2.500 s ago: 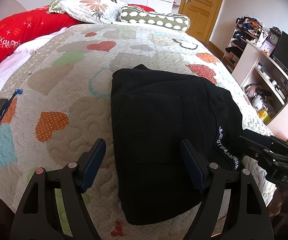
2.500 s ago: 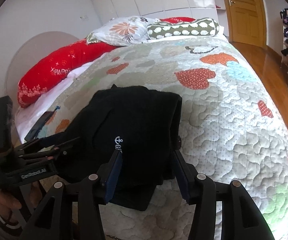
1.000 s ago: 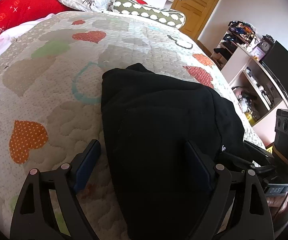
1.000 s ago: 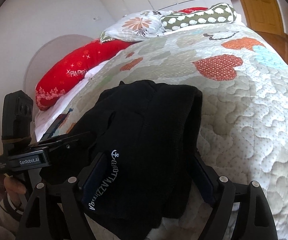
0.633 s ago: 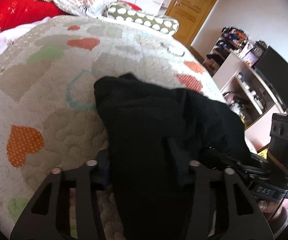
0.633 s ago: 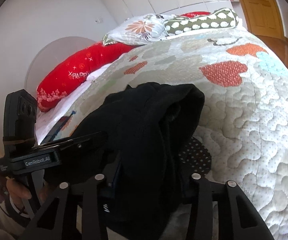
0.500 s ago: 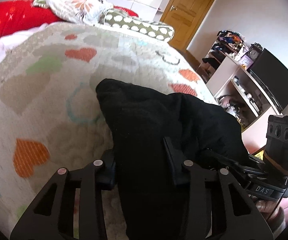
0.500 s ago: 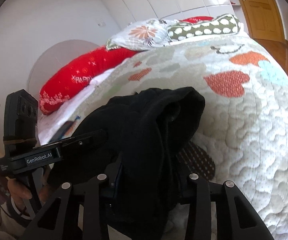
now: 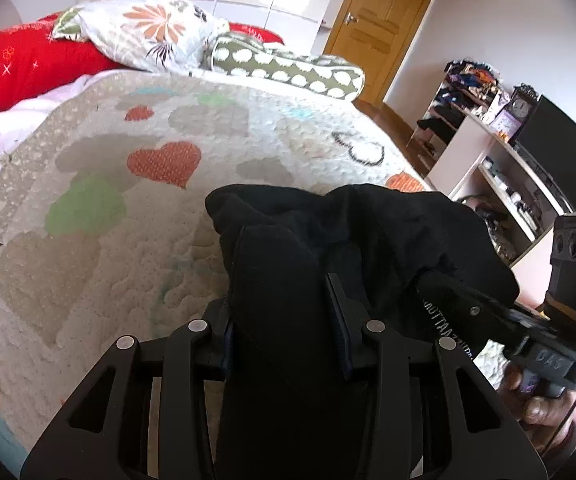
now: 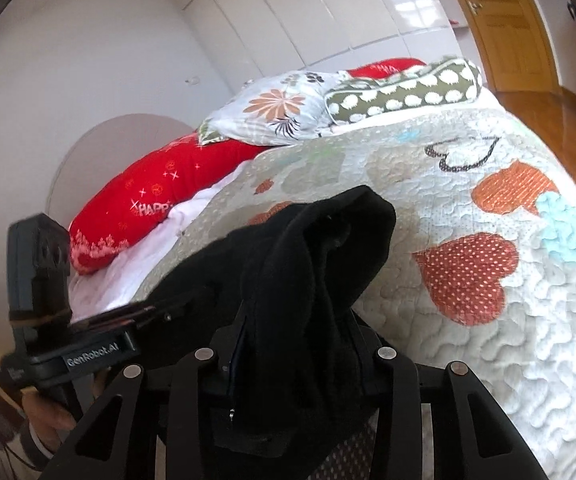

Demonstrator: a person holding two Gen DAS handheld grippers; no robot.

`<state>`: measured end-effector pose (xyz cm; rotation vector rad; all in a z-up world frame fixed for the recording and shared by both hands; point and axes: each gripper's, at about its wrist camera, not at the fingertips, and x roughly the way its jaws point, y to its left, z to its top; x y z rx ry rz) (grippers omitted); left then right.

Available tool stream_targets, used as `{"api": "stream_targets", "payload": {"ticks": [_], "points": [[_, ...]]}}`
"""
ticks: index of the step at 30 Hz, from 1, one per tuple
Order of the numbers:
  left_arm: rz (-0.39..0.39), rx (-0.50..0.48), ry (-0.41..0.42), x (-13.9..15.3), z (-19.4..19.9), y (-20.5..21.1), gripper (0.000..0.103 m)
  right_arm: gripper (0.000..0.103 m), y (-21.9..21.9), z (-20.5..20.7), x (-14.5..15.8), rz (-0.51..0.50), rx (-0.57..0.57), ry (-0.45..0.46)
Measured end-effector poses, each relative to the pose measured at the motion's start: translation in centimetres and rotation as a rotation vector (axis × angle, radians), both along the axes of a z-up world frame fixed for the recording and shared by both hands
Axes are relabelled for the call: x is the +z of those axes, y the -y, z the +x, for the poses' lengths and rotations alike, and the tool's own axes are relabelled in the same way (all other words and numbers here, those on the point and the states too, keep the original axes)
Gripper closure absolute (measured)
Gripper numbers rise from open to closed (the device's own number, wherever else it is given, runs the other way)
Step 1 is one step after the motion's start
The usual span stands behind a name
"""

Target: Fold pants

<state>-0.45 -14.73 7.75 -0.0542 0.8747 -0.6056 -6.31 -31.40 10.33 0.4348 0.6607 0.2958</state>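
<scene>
The black pants (image 9: 327, 248) are bunched and lifted off the heart-patterned quilt (image 9: 100, 208). My left gripper (image 9: 284, 320) is shut on the near edge of the pants, with cloth draped between and over the jaws. My right gripper (image 10: 299, 356) is shut on the other end of the pants (image 10: 319, 248), which hang over its jaws. In the left wrist view the right gripper (image 9: 459, 308) grips the cloth at the right, by white lettering. In the right wrist view the left gripper (image 10: 140, 312) holds the cloth at the left.
Pillows lie at the head of the bed: red (image 9: 12, 68), floral (image 9: 148, 36) and green spotted (image 9: 288, 68). A wooden door (image 9: 383, 24), shelves (image 9: 467, 100) and a dark screen (image 9: 555, 152) stand to the right. The quilt (image 10: 487, 240) spreads out ahead.
Both grippers have closed on the near edge of the pants and lifted it up off the quilt. The pants went from lying flat to bunched and raised.
</scene>
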Motion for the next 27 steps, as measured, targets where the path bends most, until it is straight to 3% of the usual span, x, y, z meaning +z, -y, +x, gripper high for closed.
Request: {"api": "stream_targets", "payload": {"ticks": [7, 11, 13, 14, 15, 17, 19, 22, 25, 26, 27], "points": [[0.003, 0.015, -0.008, -1.1, 0.4, -3.6, 0.066, 0.067, -2.2, -2.4, -0.9, 0.134, 0.071, -0.054], [-0.007, 0.021, -0.019, -1.2, 0.8, -5.5, 0.066, 0.066, -4.3, -4.3, -2.0, -0.022, 0.033, -0.103], [-0.014, 0.016, -0.014, -0.9, 0.5, -6.0, 0.065, 0.064, -2.9, -5.0, -2.6, -0.016, -0.010, -0.137], [-0.014, 0.012, -0.010, -0.7, 0.4, -6.1, 0.060, 0.061, -1.7, -5.4, -2.9, 0.020, -0.040, -0.157], [-0.015, 0.006, -0.007, -0.5, 0.2, -6.2, 0.049, 0.055, -0.8, -5.6, -3.0, 0.055, -0.054, -0.163], [-0.035, 0.001, -0.011, -0.3, -0.2, -6.3, 0.033, 0.053, 0.3, -6.1, -2.8, 0.110, -0.063, -0.150], [-0.064, -0.018, -0.022, 0.0, -0.8, -6.3, 0.033, 0.052, 0.0, -6.0, -2.4, 0.099, -0.046, -0.137], [-0.053, -0.045, -0.021, 0.3, -2.6, -6.1, 0.033, 0.052, -1.2, -5.2, -2.9, 0.029, -0.027, -0.174], [-0.028, -0.084, 0.005, 0.5, -4.5, -5.6, 0.033, 0.052, -1.3, -3.8, -4.2, 0.036, -0.029, -0.199], [-0.015, -0.085, 0.017, 0.5, -5.0, -5.4, 0.033, 0.054, -1.3, -3.4, -4.4, 0.046, -0.026, -0.202], [0.001, -0.088, 0.028, 0.4, -5.4, -5.3, 0.033, 0.065, -1.3, -3.1, -4.5, 0.065, -0.013, -0.196]]}}
